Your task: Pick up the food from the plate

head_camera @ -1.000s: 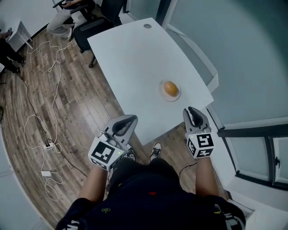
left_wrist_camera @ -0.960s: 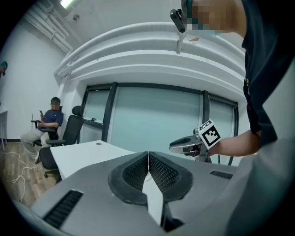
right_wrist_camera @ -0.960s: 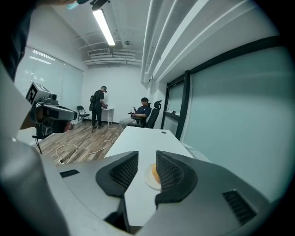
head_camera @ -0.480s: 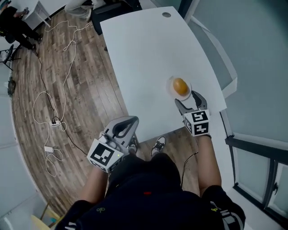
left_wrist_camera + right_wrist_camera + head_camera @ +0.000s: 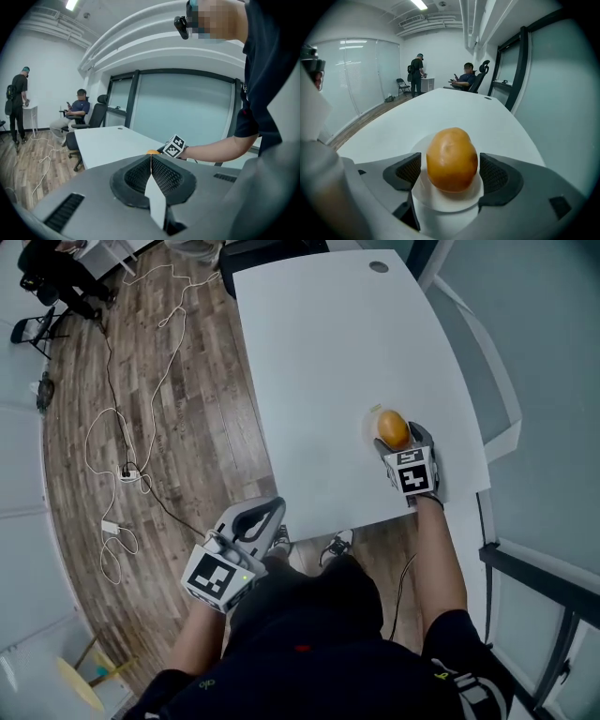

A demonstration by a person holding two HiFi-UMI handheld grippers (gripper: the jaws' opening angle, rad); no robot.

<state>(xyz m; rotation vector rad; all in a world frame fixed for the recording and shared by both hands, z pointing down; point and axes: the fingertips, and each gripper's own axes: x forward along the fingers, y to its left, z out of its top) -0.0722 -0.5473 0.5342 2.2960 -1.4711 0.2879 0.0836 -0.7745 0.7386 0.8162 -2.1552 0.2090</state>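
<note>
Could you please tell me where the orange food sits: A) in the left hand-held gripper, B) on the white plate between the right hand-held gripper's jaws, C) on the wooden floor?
B: the orange food rests on the white plate between the opening jaws of the right hand-held gripper.

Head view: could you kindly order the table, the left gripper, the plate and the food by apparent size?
1. table
2. left gripper, enlarged by nearness to the camera
3. plate and food: unranked, since the plate is mostly covered and only its rim shows
</note>
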